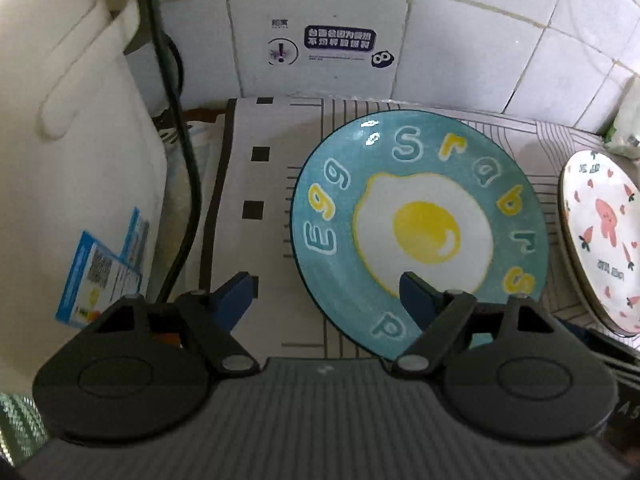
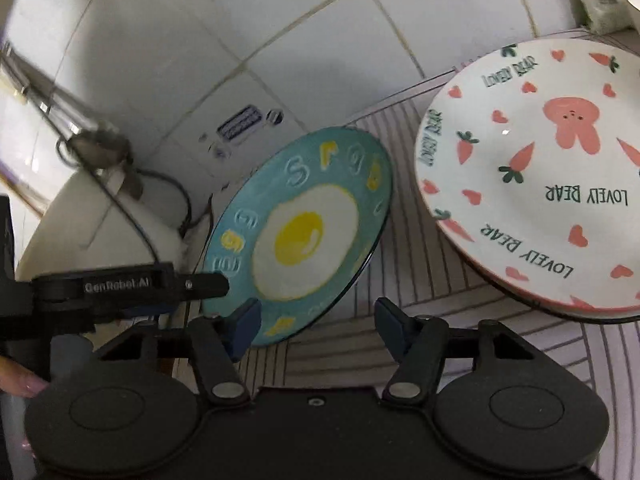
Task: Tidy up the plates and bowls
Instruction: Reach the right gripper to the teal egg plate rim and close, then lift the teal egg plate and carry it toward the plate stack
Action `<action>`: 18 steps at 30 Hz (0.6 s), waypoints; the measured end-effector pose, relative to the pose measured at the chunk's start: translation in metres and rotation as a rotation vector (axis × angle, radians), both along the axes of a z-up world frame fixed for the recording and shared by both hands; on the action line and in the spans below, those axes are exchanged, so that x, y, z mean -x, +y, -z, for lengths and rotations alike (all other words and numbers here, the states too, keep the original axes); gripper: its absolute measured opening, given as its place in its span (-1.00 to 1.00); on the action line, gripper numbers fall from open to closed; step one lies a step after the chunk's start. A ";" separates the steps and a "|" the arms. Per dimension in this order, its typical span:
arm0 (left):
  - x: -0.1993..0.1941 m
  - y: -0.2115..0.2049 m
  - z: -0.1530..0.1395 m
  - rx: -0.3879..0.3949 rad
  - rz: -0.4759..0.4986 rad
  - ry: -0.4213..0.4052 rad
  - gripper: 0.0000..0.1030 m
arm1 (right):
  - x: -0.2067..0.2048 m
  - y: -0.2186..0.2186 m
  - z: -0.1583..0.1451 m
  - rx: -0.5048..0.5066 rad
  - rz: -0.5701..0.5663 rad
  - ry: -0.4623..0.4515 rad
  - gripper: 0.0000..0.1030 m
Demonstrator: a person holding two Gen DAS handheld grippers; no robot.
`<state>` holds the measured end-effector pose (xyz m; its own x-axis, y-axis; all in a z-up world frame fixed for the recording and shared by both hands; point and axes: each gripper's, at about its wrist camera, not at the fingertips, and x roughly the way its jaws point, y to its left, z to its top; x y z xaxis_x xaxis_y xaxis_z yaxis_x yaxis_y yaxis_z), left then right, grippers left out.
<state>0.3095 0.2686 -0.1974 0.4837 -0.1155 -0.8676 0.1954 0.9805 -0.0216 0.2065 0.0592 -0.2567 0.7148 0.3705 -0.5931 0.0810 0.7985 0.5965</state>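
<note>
Both grippers, left gripper (image 1: 326,294) and right gripper (image 2: 316,322), hang with jaws apart, holding nothing. The egg plate (image 1: 420,232) lies at twelve o'clock, the bear plate (image 2: 536,184) at two; neither looks stacked yet.

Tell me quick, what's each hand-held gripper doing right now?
Left hand-held gripper: open, holding nothing, one finger over the teal egg plate.
Right hand-held gripper: open, holding nothing.
</note>
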 end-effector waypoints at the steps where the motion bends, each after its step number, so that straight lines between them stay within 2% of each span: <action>1: -0.002 -0.001 0.002 0.007 0.009 -0.001 0.49 | -0.001 0.000 0.001 0.004 0.011 -0.005 0.27; 3: -0.007 -0.002 0.006 0.017 0.015 0.010 0.33 | -0.004 0.001 0.001 -0.005 0.026 -0.015 0.19; 5: -0.014 -0.004 0.012 0.014 0.010 0.039 0.05 | -0.005 -0.001 0.001 -0.020 0.057 -0.024 0.03; 6: -0.015 -0.004 0.014 0.017 0.012 0.052 -0.03 | -0.007 -0.001 0.002 -0.020 0.080 -0.019 -0.03; 7: -0.017 -0.004 0.016 0.021 0.013 0.061 -0.17 | -0.008 -0.002 0.003 -0.016 0.104 -0.015 -0.20; 8: -0.017 -0.004 0.018 0.014 0.009 0.059 -0.23 | -0.009 -0.002 0.006 -0.002 0.127 -0.012 -0.46; 9: -0.017 -0.002 0.018 0.023 0.001 0.047 -0.25 | -0.010 -0.002 0.008 0.014 0.152 -0.006 -0.61; 11: -0.017 0.004 0.017 0.053 -0.032 0.031 -0.38 | -0.008 -0.003 0.013 0.007 0.181 -0.011 -0.66; 18: -0.014 0.008 0.017 0.083 -0.054 -0.009 -0.38 | -0.017 -0.002 0.021 -0.006 0.214 -0.005 -0.68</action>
<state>0.3233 0.2770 -0.2141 0.4988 -0.1602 -0.8518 0.1427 0.9845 -0.1016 0.2238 0.0574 -0.2772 0.7807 0.2137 -0.5873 0.2451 0.7598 0.6022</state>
